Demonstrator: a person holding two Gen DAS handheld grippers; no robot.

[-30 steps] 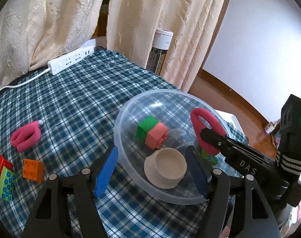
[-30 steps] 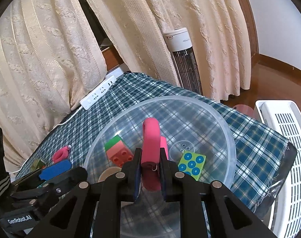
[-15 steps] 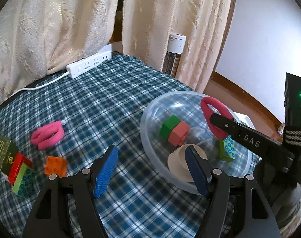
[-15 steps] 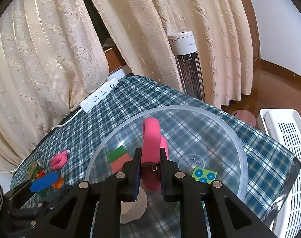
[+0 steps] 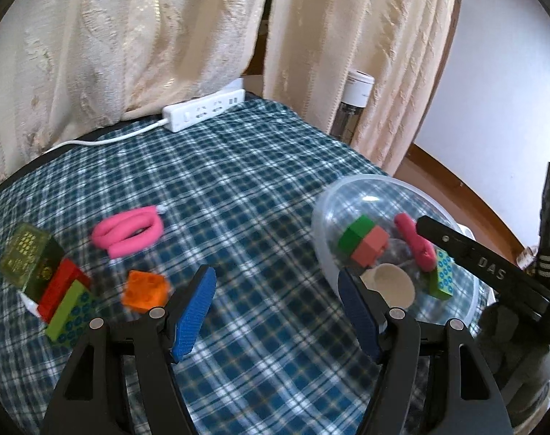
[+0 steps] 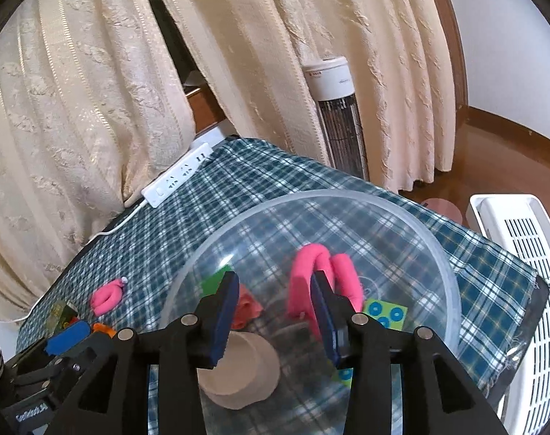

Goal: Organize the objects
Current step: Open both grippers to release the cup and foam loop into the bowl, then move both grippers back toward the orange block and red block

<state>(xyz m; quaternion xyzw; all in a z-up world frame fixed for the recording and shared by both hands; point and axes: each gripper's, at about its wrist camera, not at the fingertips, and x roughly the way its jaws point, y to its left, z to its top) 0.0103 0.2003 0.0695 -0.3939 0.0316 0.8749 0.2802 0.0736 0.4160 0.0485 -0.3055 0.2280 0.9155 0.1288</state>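
While both tongs gape, holding nothing:
Right tongs point(image 6: 273, 311): spread over clear bowl point(image 6: 445, 272), pink loop point(image 6: 322, 275) inside.
Left tongs point(image 5: 276, 311): wide apart, near orange block point(image 5: 146, 290).

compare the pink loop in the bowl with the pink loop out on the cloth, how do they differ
The loop in the bowl stands up on its ends; the loop on the cloth lies flat.
The bowl loop sits between the open right claw fingers; the cloth loop has no claw near it.
The bowl loop has blocks and a cup beside it; the cloth loop lies apart from the nearby blocks.
Both are pink, soft-looking and folded double.
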